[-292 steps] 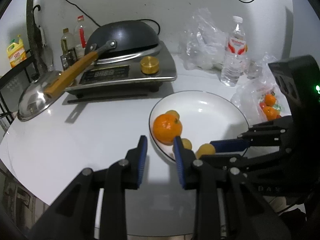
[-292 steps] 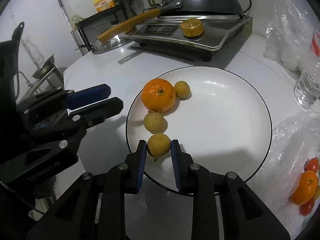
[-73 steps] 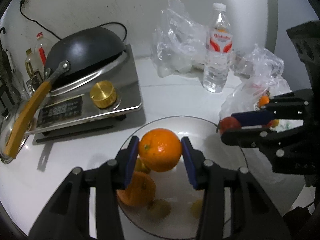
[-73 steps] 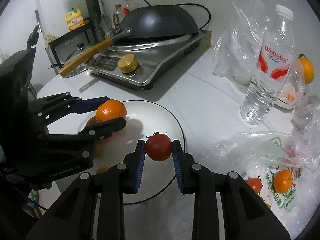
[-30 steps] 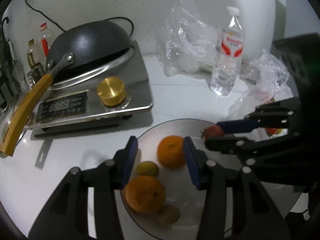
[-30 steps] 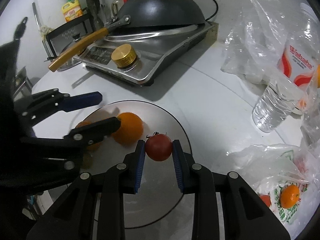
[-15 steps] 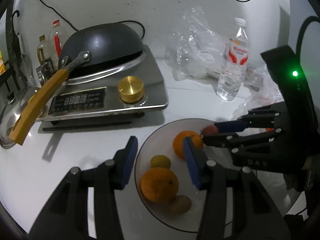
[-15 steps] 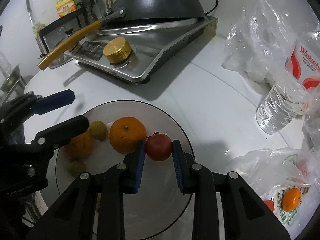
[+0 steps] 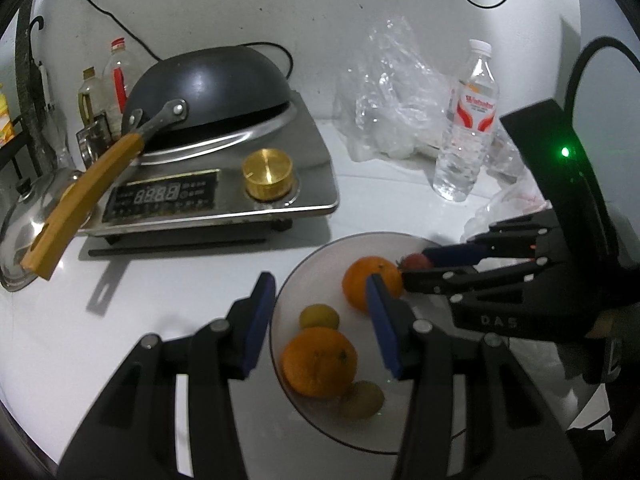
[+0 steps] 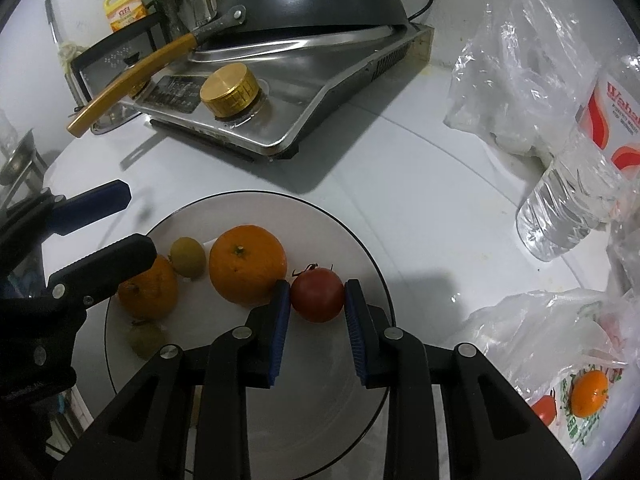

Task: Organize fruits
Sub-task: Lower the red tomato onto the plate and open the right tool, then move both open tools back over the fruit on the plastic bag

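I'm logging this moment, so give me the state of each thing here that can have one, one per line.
Left gripper: open, empty, over the plate.
Right gripper: shut on the tomato, at the plate.
Larger orange: resting on plate.
Wok: upside down on cooker.
Water bottle: upright, capped.

On the white round table [image 9: 168, 280], toward its back edge, stands a silver induction cooker [image 9: 224, 192] with a dark digital display and a round golden knob [image 9: 269, 174]. A black wok [image 9: 208, 88] lies upside down on the cooker, and its wooden handle [image 9: 84, 196] reaches out over the left edge. Beside the handle, at the left edge of the table, rests a shiny steel lid [image 9: 24, 216]. Behind the cooker stand some small bottles [image 9: 116, 76] near the wall. To the right, a clear plastic water bottle with a red label [image 9: 468, 120] stands upright, just beside a crumpled transparent plastic bag [image 9: 392, 92]. A yellow jug [image 10: 124, 8] sits on a dark rack beyond the table.
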A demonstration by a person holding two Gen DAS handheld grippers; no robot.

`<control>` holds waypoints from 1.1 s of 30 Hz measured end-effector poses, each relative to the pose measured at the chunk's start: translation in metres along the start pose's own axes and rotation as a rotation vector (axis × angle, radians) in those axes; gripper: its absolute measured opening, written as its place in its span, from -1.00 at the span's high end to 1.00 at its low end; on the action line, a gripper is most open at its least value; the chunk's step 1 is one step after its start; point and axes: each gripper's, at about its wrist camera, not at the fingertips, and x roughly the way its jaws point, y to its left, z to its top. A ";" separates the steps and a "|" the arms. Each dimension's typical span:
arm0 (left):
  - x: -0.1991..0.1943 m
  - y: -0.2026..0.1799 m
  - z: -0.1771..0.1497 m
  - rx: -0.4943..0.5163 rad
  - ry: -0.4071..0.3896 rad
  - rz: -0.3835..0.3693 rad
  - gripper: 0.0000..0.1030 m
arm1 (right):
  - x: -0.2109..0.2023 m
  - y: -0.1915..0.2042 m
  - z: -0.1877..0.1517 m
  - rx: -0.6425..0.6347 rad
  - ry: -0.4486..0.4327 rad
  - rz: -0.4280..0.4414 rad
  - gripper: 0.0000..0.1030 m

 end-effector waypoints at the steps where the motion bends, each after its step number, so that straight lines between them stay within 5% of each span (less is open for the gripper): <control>1: -0.001 0.000 0.000 0.002 0.000 0.001 0.06 | -0.001 0.000 0.000 0.002 -0.001 0.000 0.36; 33: -0.054 -0.062 0.003 0.040 -0.048 0.007 0.06 | -0.100 -0.014 -0.045 0.023 -0.140 -0.033 0.27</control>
